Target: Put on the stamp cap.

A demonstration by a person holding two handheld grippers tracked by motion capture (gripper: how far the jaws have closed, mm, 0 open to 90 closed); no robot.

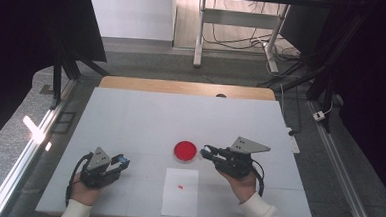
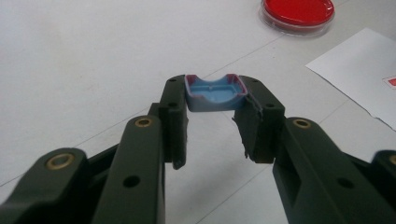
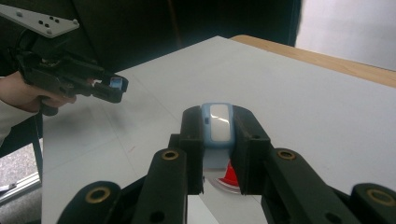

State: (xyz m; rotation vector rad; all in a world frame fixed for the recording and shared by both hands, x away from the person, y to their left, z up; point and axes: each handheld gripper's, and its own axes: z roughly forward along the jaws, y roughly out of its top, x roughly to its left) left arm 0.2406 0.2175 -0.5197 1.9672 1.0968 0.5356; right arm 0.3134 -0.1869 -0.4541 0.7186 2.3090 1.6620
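- Nearest me, the sheet (image 1: 180, 192) lies flat at the bench's (image 1: 130, 120) front edge, between my two hands, with a small red mark (image 1: 181, 186) on it.
- My left tongs (image 2: 212, 109) are closed on a small blue cap (image 2: 215, 93), hollow side facing the camera; they hang over the bench left of the sheet, well apart from the dish.
- My right tongs (image 3: 218, 140) grip a blue-and-white piece (image 3: 219, 122), pinched upright between the pads. In the high view these tongs (image 1: 207, 152) sit just beside the dish's right edge.
- The dish (image 1: 185, 151), shallow with red filling, rests on the bench just beyond the sheet. In the right gripper view its red shows below the held piece, so I judge the tip is over or at its rim; whether it touches I cannot tell.
- I read the step as working the held piece at the dish, with its cap kept aside in the left tongs.
- Next calls for a steady right hand, keeping the grip firm, not nudging the dish, and holding the cap ready.
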